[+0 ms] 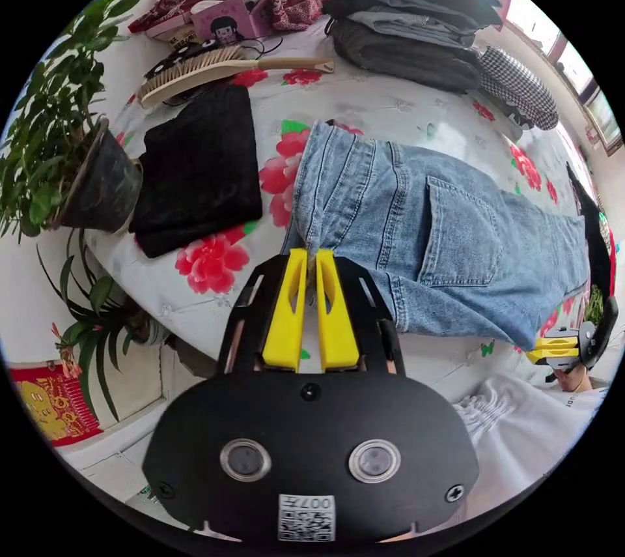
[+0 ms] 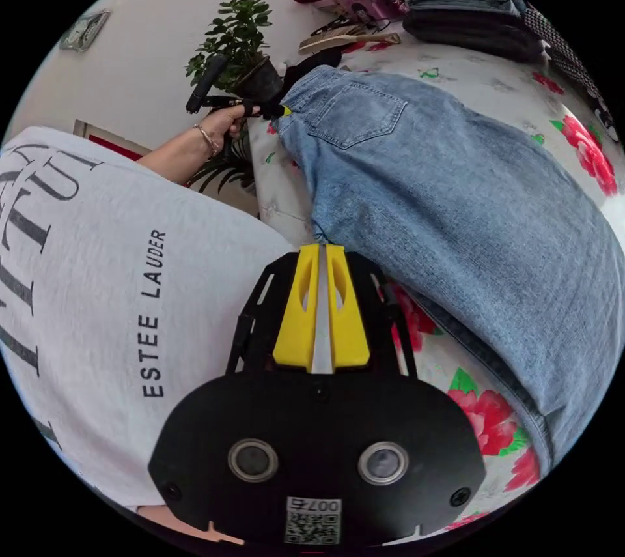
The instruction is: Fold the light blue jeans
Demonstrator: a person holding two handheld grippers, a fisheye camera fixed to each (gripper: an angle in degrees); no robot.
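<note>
1. Left gripper view: the jeans (image 1: 430, 225) lie flat on a flowered worktop (image 1: 390, 107), their long axis running from the waistband near the left gripper (image 1: 312, 254) away toward the right gripper (image 1: 553, 348) at the far hem side. The left jaws are clenched on the waistband corner, denim caught between their tips. Beyond the waistband sits a folded black cloth (image 1: 202, 172), with a brush (image 1: 215, 65) past it, a potted plant (image 1: 71, 146) off the edge, and a stack of clothes (image 1: 410, 23) across the jeans.

2. Right gripper view: the right gripper (image 2: 320, 251) has its jaws pressed nearly together, tips just at the jeans' (image 2: 456, 192) near edge; whether they pinch fabric I cannot tell. The legs spread ahead of these jaws. At the waistband a hand (image 2: 224, 120) holds the left gripper (image 2: 277, 111). The person's white shirt (image 2: 111, 296) lies beside the jeans. Judged so, each gripper is nearest one end, suiting a lengthwise fold.
</note>
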